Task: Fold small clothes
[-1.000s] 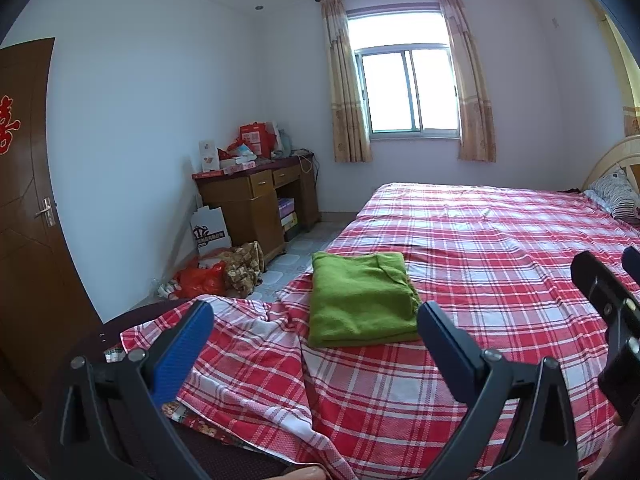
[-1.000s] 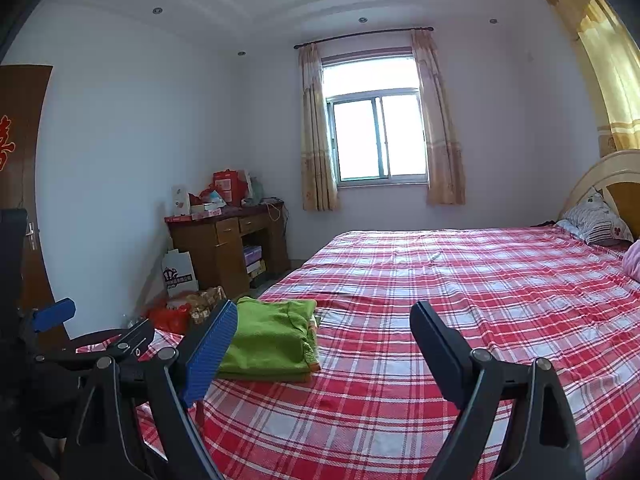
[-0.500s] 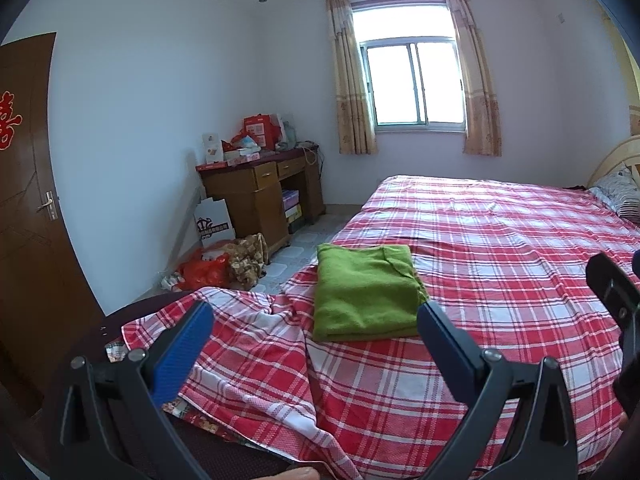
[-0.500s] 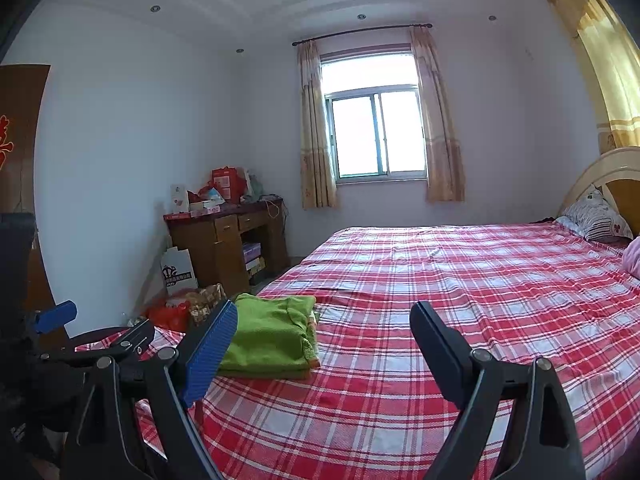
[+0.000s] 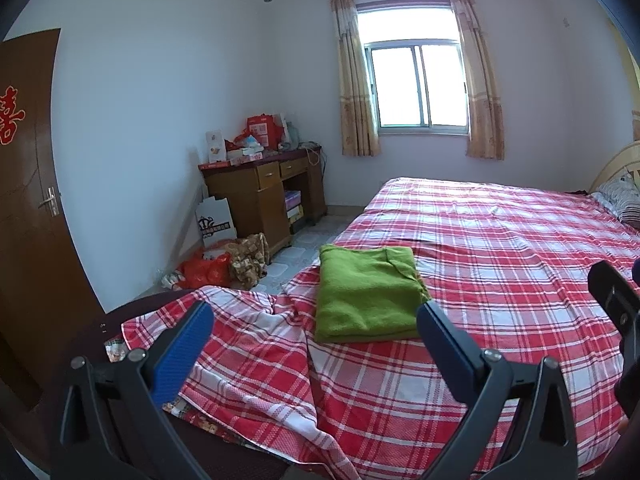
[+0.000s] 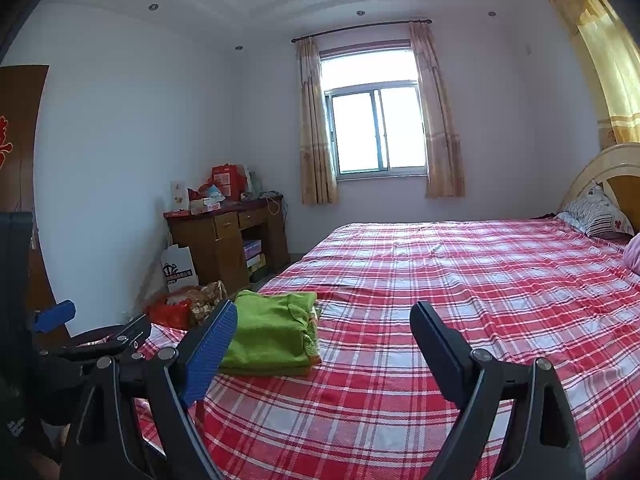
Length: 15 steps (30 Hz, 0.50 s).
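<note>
Left wrist view: the left claw (image 5: pixel 312 328) is wide apart, empty. The green cloth (image 5: pixel 366 294) lies folded just ahead on the bed (image 5: pixel 500 248), probably done. The right claw (image 6: pixel 320 330) is apart too, cloth ahead-left.

Your count: two grippers, one folded garment, one bed.

You hold one left gripper (image 5: pixel 312 334) and one right gripper (image 6: pixel 320 334), each with two fingers spread wide. One green folded garment (image 5: pixel 366 294) lies on one bed (image 5: pixel 500 248) under one red plaid sheet. You have one window (image 5: pixel 420 86) with two curtains, one wooden counter (image 5: pixel 260 192) with two drawers showing, one door (image 5: pixel 28 184), one white paper bag (image 5: pixel 216 222), one red plastic bag (image 5: pixel 206 272), and one pillow (image 6: pixel 598 212) at one headboard.
</note>
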Tool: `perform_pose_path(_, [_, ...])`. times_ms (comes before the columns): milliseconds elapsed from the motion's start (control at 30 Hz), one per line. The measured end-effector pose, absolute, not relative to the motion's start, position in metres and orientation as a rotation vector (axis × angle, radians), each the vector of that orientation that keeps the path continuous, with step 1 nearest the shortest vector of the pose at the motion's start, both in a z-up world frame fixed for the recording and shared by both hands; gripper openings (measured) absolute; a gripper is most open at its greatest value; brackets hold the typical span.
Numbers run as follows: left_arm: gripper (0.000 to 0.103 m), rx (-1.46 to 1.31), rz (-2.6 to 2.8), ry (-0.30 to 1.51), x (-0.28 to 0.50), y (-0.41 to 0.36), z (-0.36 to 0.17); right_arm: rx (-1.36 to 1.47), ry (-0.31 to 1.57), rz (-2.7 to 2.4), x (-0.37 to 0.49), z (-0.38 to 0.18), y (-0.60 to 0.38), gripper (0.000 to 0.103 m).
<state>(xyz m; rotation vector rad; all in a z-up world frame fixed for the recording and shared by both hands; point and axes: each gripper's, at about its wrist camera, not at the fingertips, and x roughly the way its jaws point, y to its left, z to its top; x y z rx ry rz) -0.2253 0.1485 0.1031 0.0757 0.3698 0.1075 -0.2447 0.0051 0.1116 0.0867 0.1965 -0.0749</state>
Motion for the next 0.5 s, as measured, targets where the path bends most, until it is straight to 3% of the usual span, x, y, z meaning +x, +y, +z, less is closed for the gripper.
perform_pose_path(500, [0.103,0.082,0.096,0.406,-0.2176,0.1453,0.0978,0.107,0.222,-0.074,-0.2372,0.1055,0.0013,0.089])
